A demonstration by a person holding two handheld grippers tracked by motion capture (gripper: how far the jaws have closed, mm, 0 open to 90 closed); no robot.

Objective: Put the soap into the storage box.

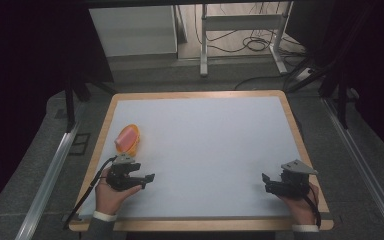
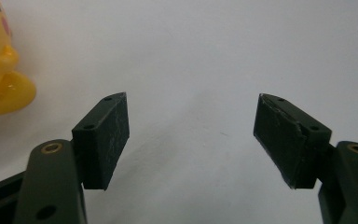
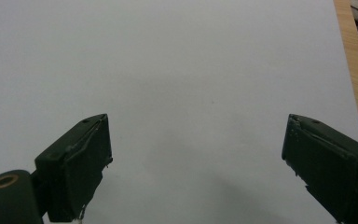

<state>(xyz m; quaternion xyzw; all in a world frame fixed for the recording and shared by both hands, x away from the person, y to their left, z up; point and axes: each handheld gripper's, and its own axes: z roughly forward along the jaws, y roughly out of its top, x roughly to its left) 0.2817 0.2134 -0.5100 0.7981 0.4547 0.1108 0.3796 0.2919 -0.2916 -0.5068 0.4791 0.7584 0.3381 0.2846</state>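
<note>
The white-topped bench (image 1: pixel 205 145) with its wooden rim spans the middle of the high view, where a yellow toy (image 1: pixel 128 139) with a pink top lies left of centre. Below it sits the left gripper (image 1: pixel 149 179), the right gripper (image 1: pixel 265 182) at lower right. Each gripper view shows jaws wide apart holding nothing; the left one catches the toy's yellow edge at its upper left.

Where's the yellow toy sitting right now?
In the high view the yellow toy lies near the table's left edge, just beyond the left hand-held gripper; it also shows top-left in the left gripper view.
</note>
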